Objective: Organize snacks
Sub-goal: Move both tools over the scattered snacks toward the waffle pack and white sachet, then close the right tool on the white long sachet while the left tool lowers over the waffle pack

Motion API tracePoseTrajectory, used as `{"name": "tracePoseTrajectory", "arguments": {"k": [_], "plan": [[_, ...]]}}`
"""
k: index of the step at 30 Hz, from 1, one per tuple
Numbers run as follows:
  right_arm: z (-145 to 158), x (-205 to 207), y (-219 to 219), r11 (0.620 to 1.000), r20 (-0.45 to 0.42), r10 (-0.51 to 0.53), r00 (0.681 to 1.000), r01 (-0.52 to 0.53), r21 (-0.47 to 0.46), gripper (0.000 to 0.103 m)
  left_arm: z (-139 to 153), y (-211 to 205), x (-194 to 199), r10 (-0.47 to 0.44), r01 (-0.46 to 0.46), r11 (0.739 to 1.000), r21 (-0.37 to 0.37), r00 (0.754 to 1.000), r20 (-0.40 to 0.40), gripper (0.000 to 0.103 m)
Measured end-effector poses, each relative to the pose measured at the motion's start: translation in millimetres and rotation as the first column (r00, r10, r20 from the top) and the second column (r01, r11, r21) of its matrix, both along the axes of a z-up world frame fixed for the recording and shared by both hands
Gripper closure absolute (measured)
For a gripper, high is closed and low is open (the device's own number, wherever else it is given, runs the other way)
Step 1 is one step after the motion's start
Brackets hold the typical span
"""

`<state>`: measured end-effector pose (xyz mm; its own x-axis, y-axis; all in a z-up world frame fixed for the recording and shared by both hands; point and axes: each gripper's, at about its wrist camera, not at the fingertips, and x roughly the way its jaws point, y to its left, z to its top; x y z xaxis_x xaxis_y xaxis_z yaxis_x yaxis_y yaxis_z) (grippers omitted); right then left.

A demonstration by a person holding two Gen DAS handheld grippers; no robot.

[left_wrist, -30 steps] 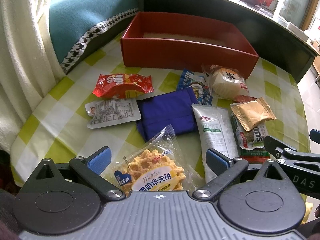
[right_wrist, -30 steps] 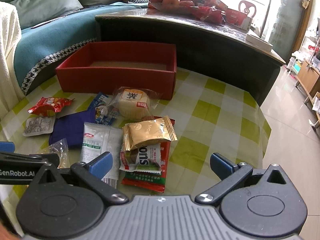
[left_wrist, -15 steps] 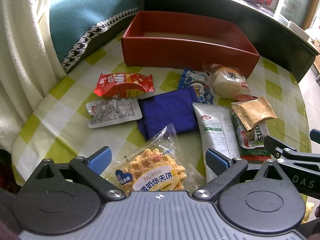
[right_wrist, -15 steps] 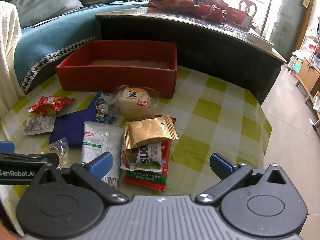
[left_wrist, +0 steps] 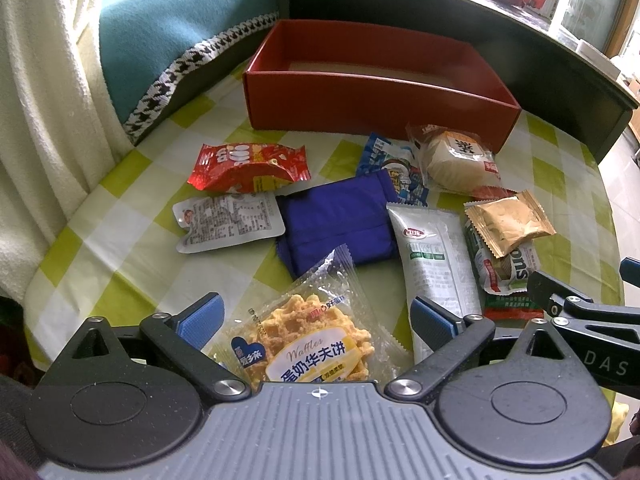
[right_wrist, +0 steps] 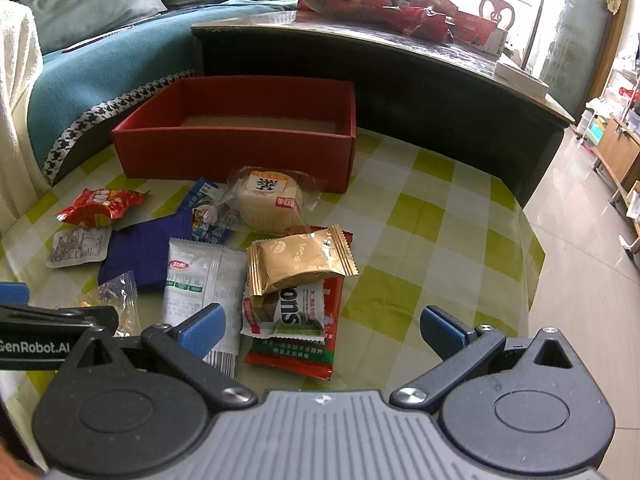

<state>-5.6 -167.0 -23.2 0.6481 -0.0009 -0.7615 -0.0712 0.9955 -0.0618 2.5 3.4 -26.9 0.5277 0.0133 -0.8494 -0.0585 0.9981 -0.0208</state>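
An empty red box stands at the far side of the checked tablecloth. Snack packets lie in front of it: a waffle pack, a purple pack, a red pack, a white sachet, a white tube pack, a gold pack on a green-red pack, and a round cake. My left gripper is open, its fingers either side of the waffle pack. My right gripper is open over the green-red pack.
A dark coffee table with fruit and red boxes stands behind the box. A teal sofa and a white blanket are at the left. The table edge drops to the floor at the right.
Both grippers have drifted slightly; the views have shifted a little closer to the snacks. Nothing was taken hold of or moved.
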Motion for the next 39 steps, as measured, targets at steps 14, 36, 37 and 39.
{"name": "tracePoseTrajectory", "arguments": {"k": [14,36,37,39], "plan": [[-2.3,5.4,3.4,0.999,-0.054,0.025,0.998,-0.023,0.042,0.000,-4.9,9.3,2.7,0.017,-0.018,0.999,-0.033,0.999,-0.040,0.001],[1.6,6.2,-3.4,0.994,-0.062,0.016,0.998,-0.009,0.109,0.000,-47.0,17.2,29.7,0.198,-0.206,0.978,-0.034,0.966,-0.169,0.000],[1.6,6.0,-2.8,0.994,-0.063,0.019,0.998,-0.012,0.109,0.000,-47.7,15.9,29.2,0.200,-0.207,0.978,-0.031,0.966,-0.165,0.000],[1.7,6.4,-1.7,0.993,-0.065,0.026,0.998,-0.019,0.112,0.000,-49.1,15.0,26.9,0.192,-0.199,0.979,-0.031,0.968,-0.164,0.000]]}}
